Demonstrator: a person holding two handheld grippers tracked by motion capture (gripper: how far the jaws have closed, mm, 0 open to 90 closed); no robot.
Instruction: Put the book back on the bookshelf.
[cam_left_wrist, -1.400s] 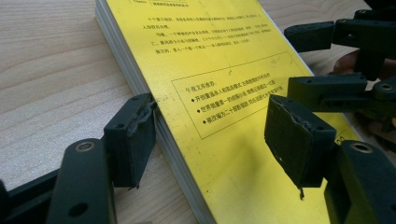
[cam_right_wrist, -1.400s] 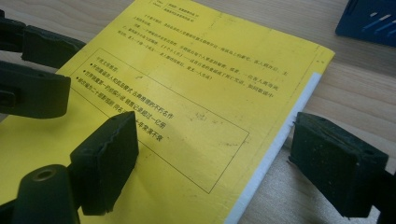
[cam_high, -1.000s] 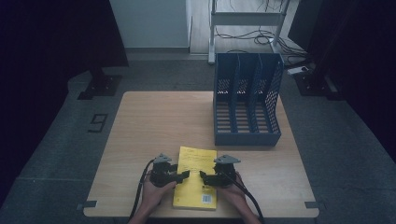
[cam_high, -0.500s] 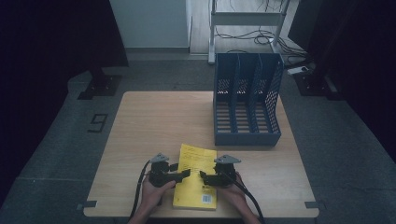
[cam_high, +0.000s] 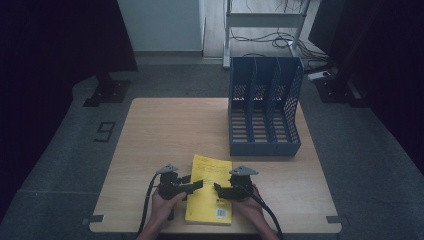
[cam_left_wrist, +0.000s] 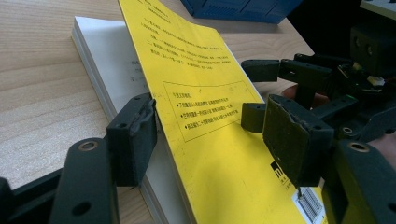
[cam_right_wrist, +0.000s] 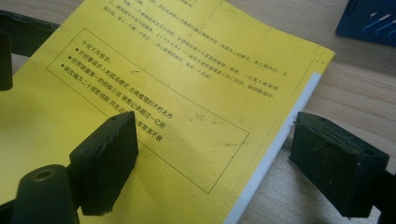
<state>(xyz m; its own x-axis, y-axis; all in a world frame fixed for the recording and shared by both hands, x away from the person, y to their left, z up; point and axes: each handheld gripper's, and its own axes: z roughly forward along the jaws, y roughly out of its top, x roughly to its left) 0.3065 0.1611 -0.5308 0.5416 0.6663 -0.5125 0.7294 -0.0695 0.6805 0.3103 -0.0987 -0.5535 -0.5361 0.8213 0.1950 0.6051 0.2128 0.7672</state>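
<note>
A yellow-covered book (cam_high: 210, 200) lies flat near the table's front edge. My left gripper (cam_high: 196, 185) reaches over its left side and my right gripper (cam_high: 218, 188) over its right side, tips almost facing. In the left gripper view the left gripper (cam_left_wrist: 210, 126) is open. One jaw is at the white page block (cam_left_wrist: 109, 70) under the slightly raised cover edge, the other above the yellow cover (cam_left_wrist: 201, 93). The right gripper (cam_right_wrist: 219, 154) is open too. One jaw rests over the cover (cam_right_wrist: 177, 79), the other beside the book's edge on the table.
A blue three-slot file rack (cam_high: 265, 107) stands at the back right of the wooden table (cam_high: 165, 130), its slots empty. The person's hands hold both grippers at the front edge. Dark floor surrounds the table, with a metal stand and cables behind.
</note>
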